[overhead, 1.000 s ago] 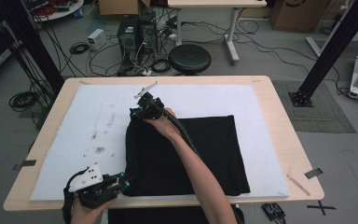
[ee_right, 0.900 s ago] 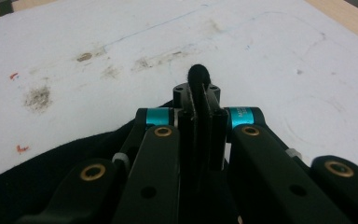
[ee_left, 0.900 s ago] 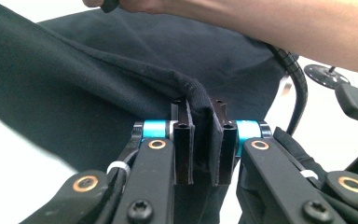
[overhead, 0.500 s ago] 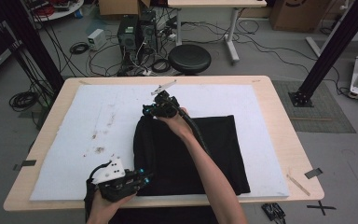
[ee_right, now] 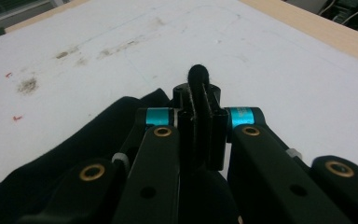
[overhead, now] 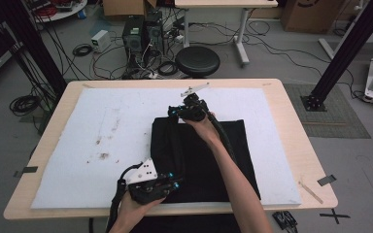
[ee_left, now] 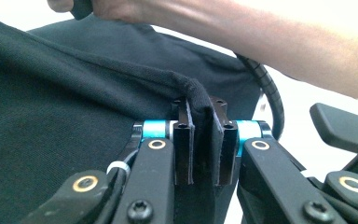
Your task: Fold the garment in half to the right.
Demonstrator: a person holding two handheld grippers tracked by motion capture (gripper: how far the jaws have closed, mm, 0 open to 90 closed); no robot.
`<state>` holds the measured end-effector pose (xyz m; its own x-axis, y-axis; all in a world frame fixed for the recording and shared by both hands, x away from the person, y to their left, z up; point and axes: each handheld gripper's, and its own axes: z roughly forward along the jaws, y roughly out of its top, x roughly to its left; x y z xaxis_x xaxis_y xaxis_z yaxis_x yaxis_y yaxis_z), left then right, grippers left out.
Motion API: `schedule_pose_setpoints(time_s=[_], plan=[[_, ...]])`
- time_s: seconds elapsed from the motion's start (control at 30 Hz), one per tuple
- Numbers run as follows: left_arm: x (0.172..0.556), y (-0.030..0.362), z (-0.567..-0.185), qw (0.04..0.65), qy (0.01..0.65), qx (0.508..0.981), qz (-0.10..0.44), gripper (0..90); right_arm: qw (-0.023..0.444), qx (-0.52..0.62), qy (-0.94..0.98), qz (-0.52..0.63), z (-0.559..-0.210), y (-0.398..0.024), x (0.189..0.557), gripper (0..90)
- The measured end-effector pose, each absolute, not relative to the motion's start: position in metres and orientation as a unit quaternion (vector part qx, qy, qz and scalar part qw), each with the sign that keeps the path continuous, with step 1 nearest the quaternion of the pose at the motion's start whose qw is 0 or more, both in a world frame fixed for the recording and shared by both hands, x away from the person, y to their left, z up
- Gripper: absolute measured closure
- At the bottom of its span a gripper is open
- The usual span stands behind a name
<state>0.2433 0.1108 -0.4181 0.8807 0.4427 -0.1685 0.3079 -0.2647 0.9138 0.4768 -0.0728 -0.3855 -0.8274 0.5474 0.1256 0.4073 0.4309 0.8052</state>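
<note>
My left gripper (overhead: 175,183) pinches the black cloth (overhead: 199,160) at its near hem, by the table's (overhead: 291,121) front edge; my right gripper (overhead: 174,112) clamps a fold at the far left corner. The cloth lies right of centre on the white mat (overhead: 102,131), with bare mat to the left and beyond.

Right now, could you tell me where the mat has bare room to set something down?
The white mat is bare left of the black cloth, stains aside, with a narrower strip on its right. The middle is crowded: both tools grip the cloth.
</note>
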Motion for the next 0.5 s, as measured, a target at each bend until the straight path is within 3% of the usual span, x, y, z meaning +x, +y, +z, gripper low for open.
schedule_pose_setpoints(time_s=[0.5], plan=[[0.249, 0.062, -0.422, 0.549, 0.224, 0.804, 0.048, 81.5, 0.088, 0.317, 0.835, 0.442, -0.392, -0.131, 0.475, 87.1]])
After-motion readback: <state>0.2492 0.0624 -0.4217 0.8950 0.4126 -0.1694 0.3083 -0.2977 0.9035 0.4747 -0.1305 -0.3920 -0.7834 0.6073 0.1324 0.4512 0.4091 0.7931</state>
